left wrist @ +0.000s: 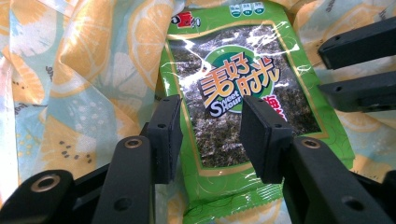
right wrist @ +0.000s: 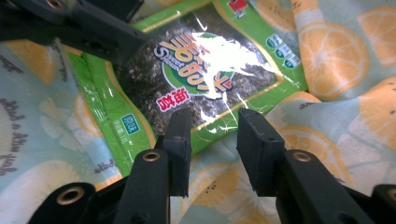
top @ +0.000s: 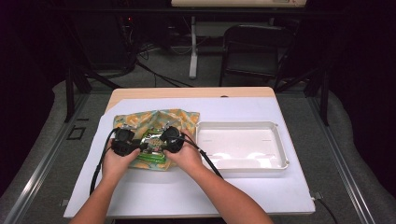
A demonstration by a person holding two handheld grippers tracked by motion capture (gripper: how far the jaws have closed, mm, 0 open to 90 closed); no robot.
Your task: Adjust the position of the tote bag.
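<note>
Green foil seaweed snack packet (left wrist: pixel 243 107) lies flat on the lemon-print fabric bag (top: pixel 182 119), left of the white plastic tray (top: pixel 280 144), which is empty. Left tool (left wrist: pixel 211 135) and right tool (right wrist: pixel 212 149) both stand open, gripping nothing. Recommended: pinch opposite packet edges, not the fabric beneath.

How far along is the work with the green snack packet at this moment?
Done: the green seaweed packet already lies flat on the lemon-print cloth. In hand: both hand-held grippers hover over it, the left hand-held gripper and the right hand-held gripper with jaws apart and nothing pinched. Left: a grasp on the packet or cloth is not yet made, and the white tray beside the cloth holds nothing.
</note>
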